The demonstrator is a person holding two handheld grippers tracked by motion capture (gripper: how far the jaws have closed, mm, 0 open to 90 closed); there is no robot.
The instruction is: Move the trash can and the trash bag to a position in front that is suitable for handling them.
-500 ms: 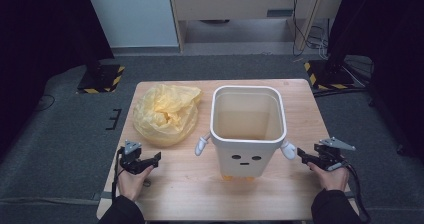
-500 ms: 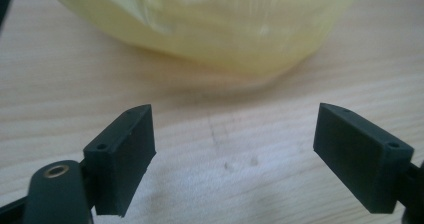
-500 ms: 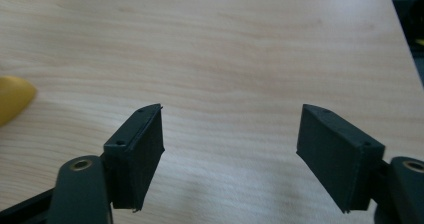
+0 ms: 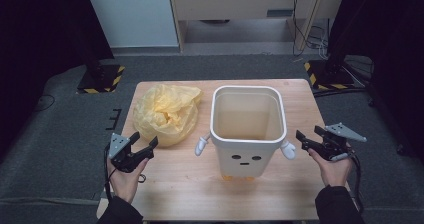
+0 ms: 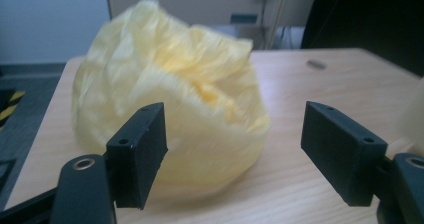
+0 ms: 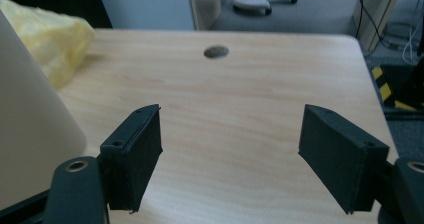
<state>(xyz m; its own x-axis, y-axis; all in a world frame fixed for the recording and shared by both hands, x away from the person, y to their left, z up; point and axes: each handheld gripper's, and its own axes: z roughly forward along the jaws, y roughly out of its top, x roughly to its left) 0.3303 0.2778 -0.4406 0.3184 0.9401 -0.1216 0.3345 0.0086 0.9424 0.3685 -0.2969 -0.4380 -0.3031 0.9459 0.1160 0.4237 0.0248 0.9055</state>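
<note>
A crumpled yellow plastic bag [image 4: 166, 113] lies on the left half of the wooden table [image 4: 185, 184]. To its right stands a white bin [image 4: 248, 129], empty inside, with a small face and two stubby arms. My left gripper [image 4: 145, 139] is open at the table's left front, just short of the bag. In the left gripper view the bag [image 5: 180, 109] sits straight ahead between the spread jaws of the left gripper [image 5: 235, 149]. My right gripper [image 4: 308, 133] is open beside the bin's right arm. In the right gripper view it [image 6: 230, 154] has bare table between its jaws and the bin wall [image 6: 30, 119] at the left.
The table has a small cable hole [image 6: 216, 51] near its far right corner. Grey floor surrounds it, with black stands on striped bases [image 4: 100, 79] at both far sides. A cabinet and cables [image 4: 300, 14] lie behind.
Both hands have moved a little forward onto the table. The left gripper has come closer to the bag, the right one closer to the bin's side.
</note>
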